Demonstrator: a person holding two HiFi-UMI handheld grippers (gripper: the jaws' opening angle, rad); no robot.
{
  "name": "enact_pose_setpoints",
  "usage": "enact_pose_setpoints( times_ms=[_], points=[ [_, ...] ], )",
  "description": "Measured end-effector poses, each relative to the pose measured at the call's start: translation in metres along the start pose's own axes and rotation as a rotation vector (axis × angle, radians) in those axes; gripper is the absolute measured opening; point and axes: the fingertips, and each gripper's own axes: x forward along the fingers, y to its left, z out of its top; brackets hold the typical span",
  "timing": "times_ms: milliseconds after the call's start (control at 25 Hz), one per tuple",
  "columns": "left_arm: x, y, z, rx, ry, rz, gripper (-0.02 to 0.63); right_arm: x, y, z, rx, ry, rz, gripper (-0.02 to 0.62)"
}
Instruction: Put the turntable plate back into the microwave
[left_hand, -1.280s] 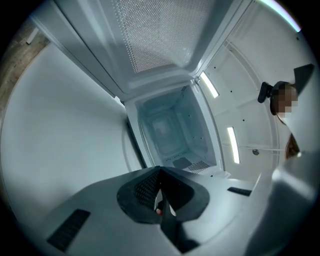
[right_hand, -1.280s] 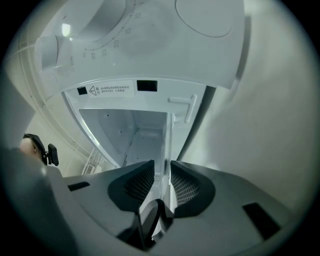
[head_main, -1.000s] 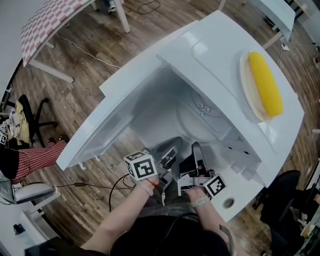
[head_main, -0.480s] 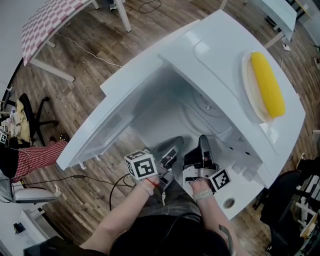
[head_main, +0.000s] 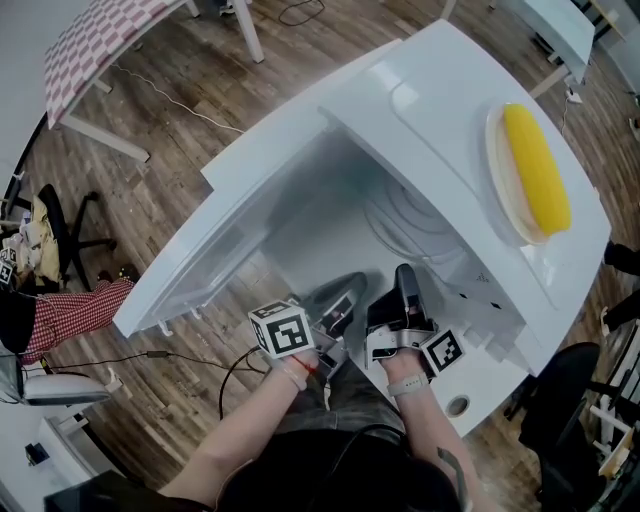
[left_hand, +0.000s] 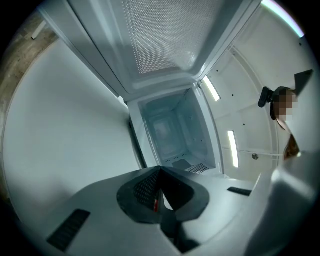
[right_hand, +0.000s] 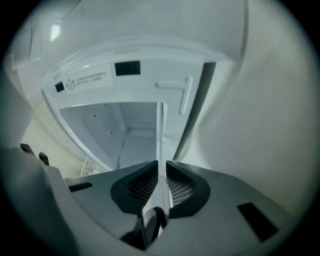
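**Glass plate going in edge-first, pinched at its rim**

The turntable plate (head_main: 405, 228) is showing as faint clear arcs inside the microwave (head_main: 420, 90), just past the mouth of the cavity, with its near rim sitting in the right gripper (head_main: 404, 277). In the right gripper view it is appearing edge-on as a thin pale line running up from between the jaws, which are clenching on it.

Judging by the look, it is glass: stiff, fairly heavy for one pinch, slick and breakable. A grip at the rim alone is likely leaving the far side wanting to droop, so a deep bite on the thick rim is the place to hold, with the plate being lowered flat onto the cavity floor.

The left gripper (head_main: 338, 302) is sitting just left of the right one at the microwave's opening, jaws pressed together on nothing. Both forearms are reaching in side by side from the front of the microwave, beside its open door (head_main: 230, 230).
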Motion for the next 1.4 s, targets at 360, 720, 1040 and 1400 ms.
enact_pose_setpoints(
  times_ms=[360, 720, 1040, 1400],
  points=[
    [-0.006, -0.001, -0.002, 0.008, -0.005, 0.011, 0.012, 0.014, 0.006, 0.006, -0.02, 0.001, -0.009, 0.044],
    [-0.004, -0.005, -0.009, 0.042, 0.017, 0.015, 0.012, -0.02, 0.002, -0.01, -0.187, 0.143, -0.029, 0.02],
    [0.001, -0.017, -0.022, 0.079, 0.053, 0.015, 0.012, -0.052, -0.003, -0.031, -0.329, 0.306, -0.057, 0.02],
    [-0.002, -0.023, -0.034, 0.145, 0.064, 0.072, 0.012, -0.094, -0.018, -0.038, -0.283, 0.38, -0.113, 0.02]
  ],
)
